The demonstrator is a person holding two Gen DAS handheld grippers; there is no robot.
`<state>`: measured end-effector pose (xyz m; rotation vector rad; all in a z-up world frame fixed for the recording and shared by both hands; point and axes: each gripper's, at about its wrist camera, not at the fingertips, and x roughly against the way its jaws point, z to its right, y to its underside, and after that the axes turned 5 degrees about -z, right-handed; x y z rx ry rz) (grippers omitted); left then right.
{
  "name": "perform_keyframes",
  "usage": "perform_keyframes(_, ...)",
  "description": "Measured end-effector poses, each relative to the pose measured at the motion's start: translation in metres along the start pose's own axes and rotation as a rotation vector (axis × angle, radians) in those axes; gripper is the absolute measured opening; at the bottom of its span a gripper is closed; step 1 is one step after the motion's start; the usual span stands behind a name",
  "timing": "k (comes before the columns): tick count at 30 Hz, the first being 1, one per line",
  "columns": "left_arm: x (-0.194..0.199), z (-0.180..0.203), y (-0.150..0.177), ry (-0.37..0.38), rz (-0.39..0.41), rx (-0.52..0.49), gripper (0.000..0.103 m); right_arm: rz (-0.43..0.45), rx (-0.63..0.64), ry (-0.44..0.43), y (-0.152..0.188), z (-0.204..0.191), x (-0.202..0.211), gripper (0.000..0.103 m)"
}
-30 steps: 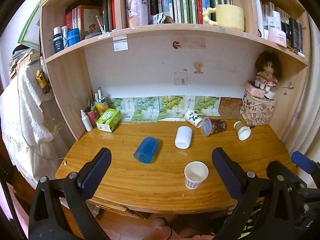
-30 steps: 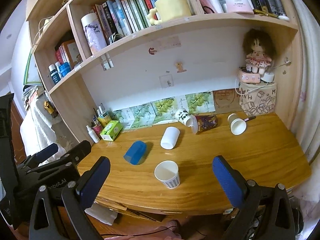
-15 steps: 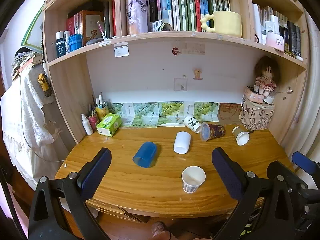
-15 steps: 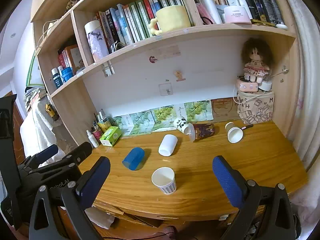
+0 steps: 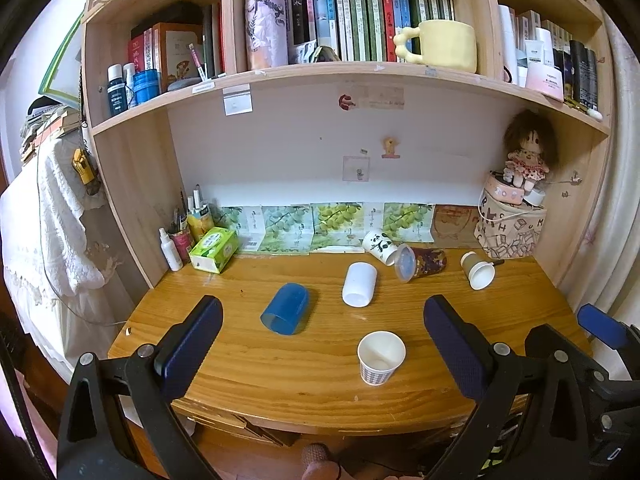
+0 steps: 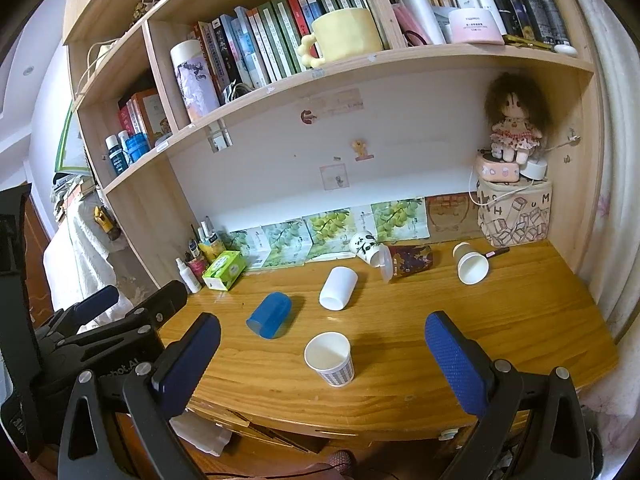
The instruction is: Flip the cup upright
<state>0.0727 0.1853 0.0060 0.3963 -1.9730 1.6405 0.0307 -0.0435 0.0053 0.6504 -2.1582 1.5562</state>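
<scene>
A checked paper cup (image 5: 379,357) (image 6: 330,358) stands upright near the desk's front edge. Several cups lie on their sides behind it: a blue cup (image 5: 285,309) (image 6: 269,315), a white cup (image 5: 359,283) (image 6: 338,288), a panda cup (image 5: 379,246) (image 6: 364,248), a dark patterned cup (image 5: 420,263) (image 6: 406,262) and a small brown paper cup (image 5: 477,269) (image 6: 470,263). My left gripper (image 5: 322,346) and right gripper (image 6: 322,354) are both open and empty, held back from the desk's front edge.
The wooden desk (image 5: 280,360) sits under bookshelves. A green tissue box (image 5: 213,249) and bottles stand at the back left. A printed box (image 5: 510,230) with a doll (image 5: 526,156) stands at the back right. A yellow mug (image 5: 440,45) sits on the shelf.
Both grippers have pulled back and up from the desk, so the cups look smaller and lower in view. No cup has moved.
</scene>
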Motion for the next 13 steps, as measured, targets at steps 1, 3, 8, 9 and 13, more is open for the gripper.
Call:
perform_keyframes(1, -0.0004, 0.0001, 0.0001, 0.001, -0.003, 0.0, 0.101, -0.002, -0.001, 0.0, 0.0013, 0.0009, 0.0001, 0.102)
perform_keyframes(3, -0.0002, 0.0013, 0.0007, 0.004, -0.005, 0.002, 0.101, -0.005, -0.002, 0.0, 0.0017, 0.0009, -0.0001, 0.102)
perform_keyframes(8, -0.0017, 0.0038, 0.0016, 0.012, -0.017, -0.002, 0.101, -0.013, -0.01, 0.001, 0.0035, 0.0039, 0.0, 0.102)
perform_keyframes(9, -0.0022, 0.0041, 0.0017, 0.011, -0.02, -0.003, 0.101, -0.016, -0.011, -0.002, 0.0036, 0.0043, -0.0004, 0.102)
perform_keyframes(13, -0.0037, 0.005, 0.0021, 0.015, -0.031, -0.004, 0.101, -0.021, -0.02, -0.008, 0.0042, 0.0066, -0.0007, 0.102)
